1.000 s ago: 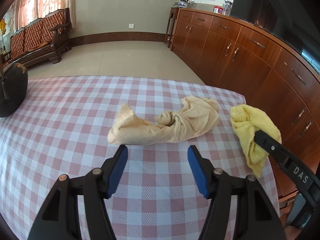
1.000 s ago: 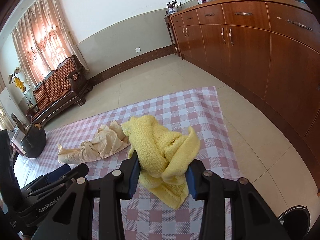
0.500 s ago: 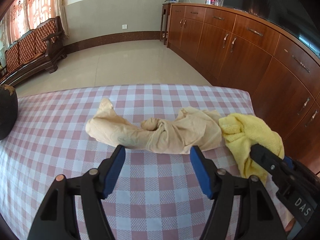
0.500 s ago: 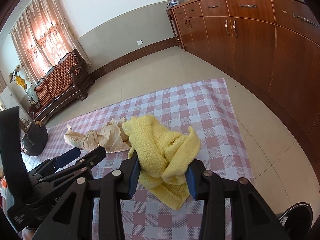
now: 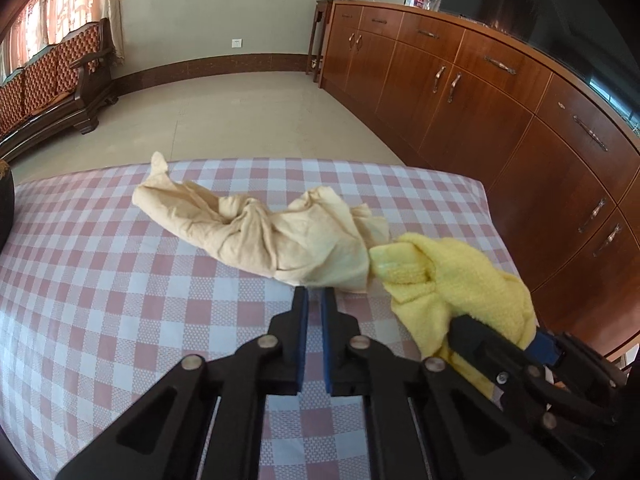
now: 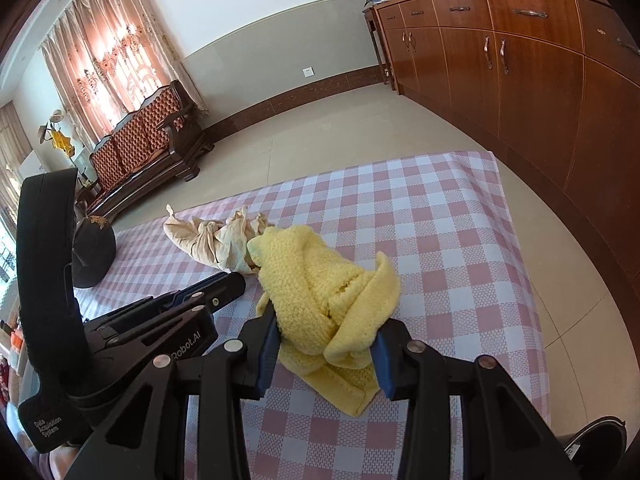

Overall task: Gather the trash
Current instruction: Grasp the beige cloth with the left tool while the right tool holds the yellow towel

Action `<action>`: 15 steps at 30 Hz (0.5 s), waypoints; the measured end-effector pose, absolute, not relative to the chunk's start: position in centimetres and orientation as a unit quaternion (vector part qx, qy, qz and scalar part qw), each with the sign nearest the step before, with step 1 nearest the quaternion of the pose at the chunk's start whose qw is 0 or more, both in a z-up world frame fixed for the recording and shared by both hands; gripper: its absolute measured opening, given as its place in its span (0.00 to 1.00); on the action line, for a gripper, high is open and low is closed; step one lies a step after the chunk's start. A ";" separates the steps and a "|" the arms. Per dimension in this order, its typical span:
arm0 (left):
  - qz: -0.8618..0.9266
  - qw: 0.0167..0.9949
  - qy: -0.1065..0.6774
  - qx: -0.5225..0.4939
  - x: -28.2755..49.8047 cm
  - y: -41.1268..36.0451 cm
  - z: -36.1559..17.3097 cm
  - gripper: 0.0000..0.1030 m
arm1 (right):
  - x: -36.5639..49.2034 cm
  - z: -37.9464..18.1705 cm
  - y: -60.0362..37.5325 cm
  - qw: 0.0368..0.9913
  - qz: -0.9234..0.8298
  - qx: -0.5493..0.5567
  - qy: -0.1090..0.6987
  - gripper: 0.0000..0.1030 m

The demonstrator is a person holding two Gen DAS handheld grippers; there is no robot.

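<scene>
The beige cloth [image 5: 264, 236] lies twisted on the checked tablecloth [image 5: 120, 280], touching the yellow towel [image 6: 320, 292]. Both look soft, light and limp. The left gripper [image 5: 313, 300] pinches the beige cloth's near edge; the right gripper [image 6: 324, 344] clamps the towel's bunched middle.

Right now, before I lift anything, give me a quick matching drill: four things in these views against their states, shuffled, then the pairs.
1. crumpled beige cloth
2. fluffy yellow towel
3. left gripper
4. right gripper

A. clamped around the yellow towel
B. jaws nearly shut at the beige cloth's edge
C. bunched between two blue pads
D. twisted along the checked tablecloth

Pairs: 1-D, 2-C, 3-B, 4-A
</scene>
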State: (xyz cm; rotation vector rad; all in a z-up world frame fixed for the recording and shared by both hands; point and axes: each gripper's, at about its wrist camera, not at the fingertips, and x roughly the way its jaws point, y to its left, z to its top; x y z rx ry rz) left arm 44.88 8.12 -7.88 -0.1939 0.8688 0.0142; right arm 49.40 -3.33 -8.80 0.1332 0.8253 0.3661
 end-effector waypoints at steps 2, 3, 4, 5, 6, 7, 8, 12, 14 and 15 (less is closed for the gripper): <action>0.000 0.902 0.420 -0.100 44.2 8.2 -7.9 0.05 | 48.7 -8.9 -3.4 0.895 0.183 0.065 0.401 0.41; -0.003 0.902 0.420 -0.104 43.9 8.2 -7.9 0.05 | 48.4 -9.0 -3.4 0.894 0.187 0.063 0.402 0.41; -0.002 0.901 0.421 -0.106 43.6 8.3 -7.9 0.05 | 48.0 -9.0 -3.4 0.894 0.189 0.060 0.402 0.41; 0.000 0.901 0.420 -0.108 43.2 8.4 -7.9 0.05 | 47.6 -8.9 -3.4 0.893 0.192 0.059 0.402 0.41; 0.004 0.901 0.420 -0.111 42.9 8.5 -7.9 0.05 | 47.3 -8.9 -3.4 0.893 0.193 0.059 0.401 0.41; 0.009 0.901 0.419 -0.114 42.6 8.7 -7.8 0.05 | 47.1 -8.8 -3.6 0.895 0.191 0.058 0.399 0.41; 0.011 0.901 0.418 -0.117 42.4 8.8 -7.7 0.06 | 46.9 -8.7 -3.8 0.897 0.189 0.060 0.396 0.41; 0.022 0.901 0.409 -0.142 42.4 9.9 -6.8 0.15 | 47.8 -8.0 -5.2 0.904 0.167 0.078 0.386 0.41; 0.029 0.901 0.402 -0.162 42.6 10.6 -6.3 0.32 | 48.6 -7.6 -5.5 0.906 0.162 0.082 0.383 0.41; 0.031 0.902 0.396 -0.170 42.7 10.9 -6.0 0.36 | 49.1 -7.5 -5.3 0.907 0.159 0.077 0.383 0.41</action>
